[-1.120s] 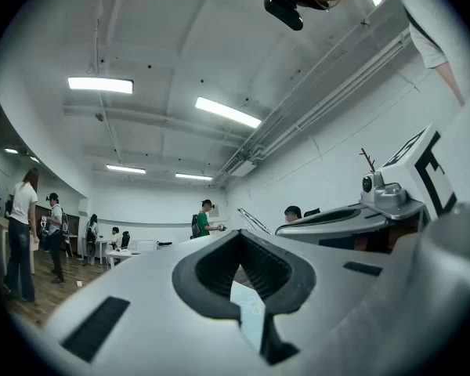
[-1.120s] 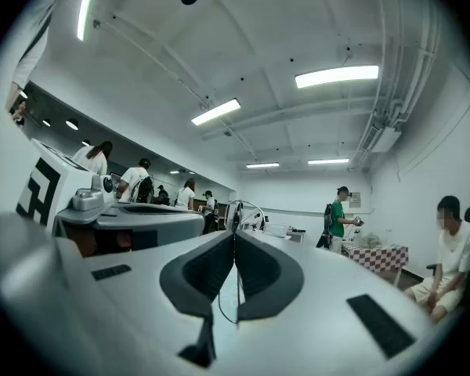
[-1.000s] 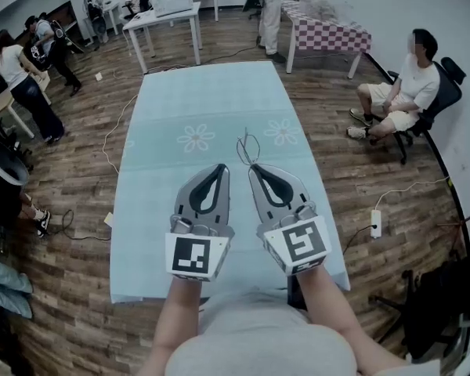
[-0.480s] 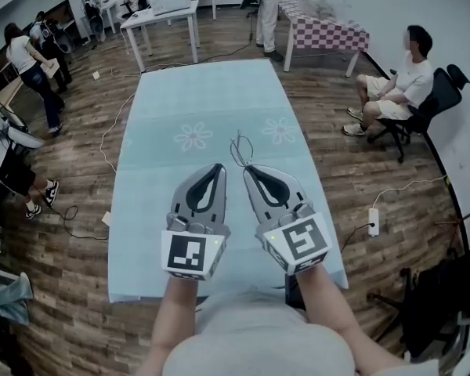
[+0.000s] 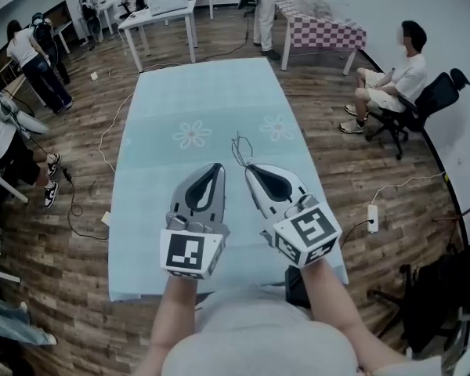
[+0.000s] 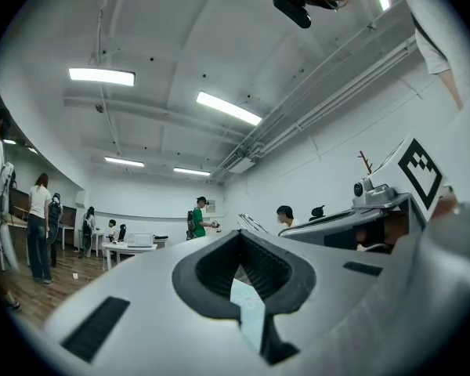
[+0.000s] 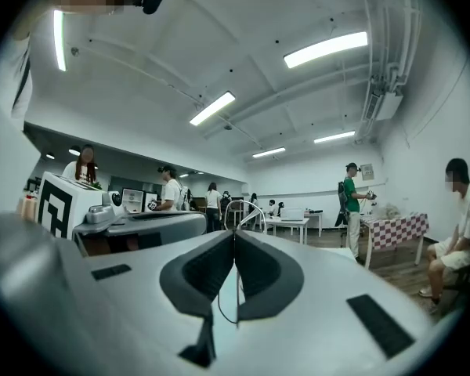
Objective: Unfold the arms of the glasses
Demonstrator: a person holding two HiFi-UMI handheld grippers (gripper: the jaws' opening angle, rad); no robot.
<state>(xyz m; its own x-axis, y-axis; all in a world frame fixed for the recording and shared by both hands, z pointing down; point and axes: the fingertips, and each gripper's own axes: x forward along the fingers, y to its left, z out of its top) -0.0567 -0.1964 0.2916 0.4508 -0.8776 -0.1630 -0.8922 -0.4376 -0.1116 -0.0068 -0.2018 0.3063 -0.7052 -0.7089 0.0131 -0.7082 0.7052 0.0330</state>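
Presently right gripper (image 5: 247, 165) pinched the glasses (image 5: 240, 149), left gripper (image 5: 217, 165) closed on nothing; thin frame could twist loose.

The glasses (image 5: 240, 147) are thin wire, too fine to tell whether their arms are folded. Their near part is hidden between the right tongs (image 5: 247, 166). The person's forearms (image 5: 172, 319) cover part of the near edge of the tabletop (image 5: 204, 100).
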